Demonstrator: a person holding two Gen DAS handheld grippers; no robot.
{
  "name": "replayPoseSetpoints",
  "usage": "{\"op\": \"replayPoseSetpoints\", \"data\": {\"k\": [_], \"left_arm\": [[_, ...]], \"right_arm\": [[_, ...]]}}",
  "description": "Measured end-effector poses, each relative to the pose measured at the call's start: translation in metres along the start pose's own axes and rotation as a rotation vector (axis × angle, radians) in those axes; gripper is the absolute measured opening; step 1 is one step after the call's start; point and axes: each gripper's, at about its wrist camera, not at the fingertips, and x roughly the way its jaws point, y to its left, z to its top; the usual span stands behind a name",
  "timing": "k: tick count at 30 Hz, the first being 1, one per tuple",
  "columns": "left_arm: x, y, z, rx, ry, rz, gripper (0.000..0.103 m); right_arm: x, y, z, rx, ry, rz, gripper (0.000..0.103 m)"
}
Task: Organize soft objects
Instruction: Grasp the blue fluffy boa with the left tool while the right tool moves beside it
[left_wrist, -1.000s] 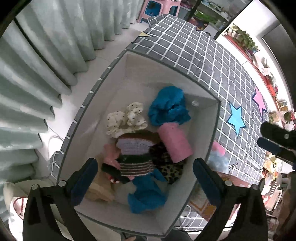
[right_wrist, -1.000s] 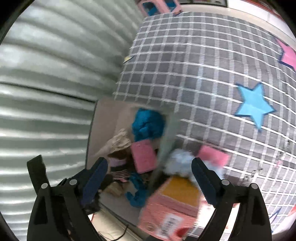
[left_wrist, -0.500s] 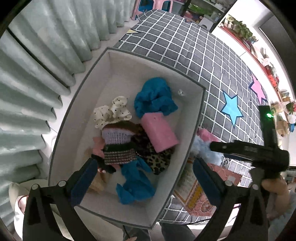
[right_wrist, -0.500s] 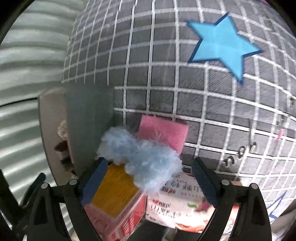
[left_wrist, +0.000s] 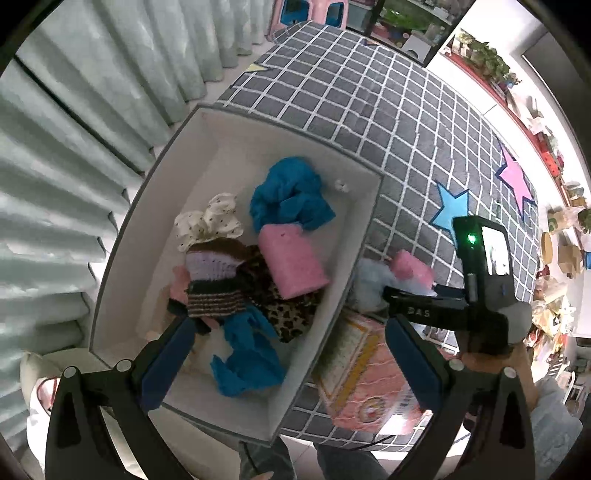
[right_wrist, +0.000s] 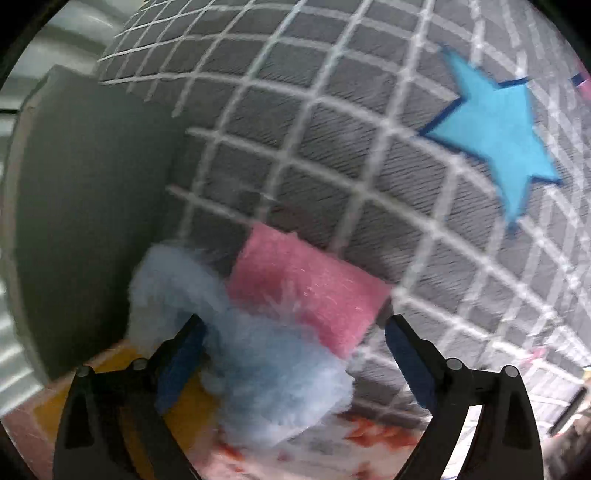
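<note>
A grey fabric bin (left_wrist: 159, 173) with a white lining stands on the checked rug and holds several soft items: blue cloths, a pink sponge (left_wrist: 291, 262), a knitted striped piece (left_wrist: 214, 288), a spotted cream cloth. My left gripper (left_wrist: 291, 354) hovers open above the bin's near end. Just outside the bin wall lie a fluffy light-blue piece (right_wrist: 258, 354) and a pink sponge (right_wrist: 310, 288). My right gripper (right_wrist: 295, 354) is open and low, its fingers on either side of the fluffy piece; it shows as a black tool (left_wrist: 443, 302) in the left wrist view.
A pink printed package (left_wrist: 369, 384) lies flat under the fluffy piece beside the bin. The grey checked rug (right_wrist: 332, 147) carries a blue star (right_wrist: 495, 136) and a pink star (left_wrist: 517, 177). Pale curtains (left_wrist: 74, 110) hang left of the bin. A person's hand (left_wrist: 491, 362) holds the right gripper.
My right gripper has dropped towards the fluffy piece and pink sponge, which now fill its view. The left gripper has risen and pulled back a little over the bin.
</note>
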Motion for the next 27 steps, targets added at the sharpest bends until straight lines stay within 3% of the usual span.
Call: {"op": "replayPoseSetpoints", "data": {"k": [8, 14, 19, 27], "left_arm": [[-0.006, -0.043, 0.005, 0.062, -0.021, -0.027, 0.103], [-0.002, -0.086, 0.006, 0.118, -0.011, -0.063, 0.103], [-0.002, -0.128, 0.005, 0.181, -0.021, -0.078, 0.103], [0.052, -0.222, -0.014, 0.329, 0.020, -0.058, 0.103]], "right_arm": [[-0.019, -0.108, -0.017, 0.220, -0.042, -0.006, 0.096], [-0.025, -0.182, -0.067, 0.363, -0.021, 0.048, 0.098], [-0.026, -0.217, -0.116, 0.461, -0.014, 0.085, 0.098], [-0.058, -0.258, -0.125, 0.654, -0.153, 0.235, 0.098]]}}
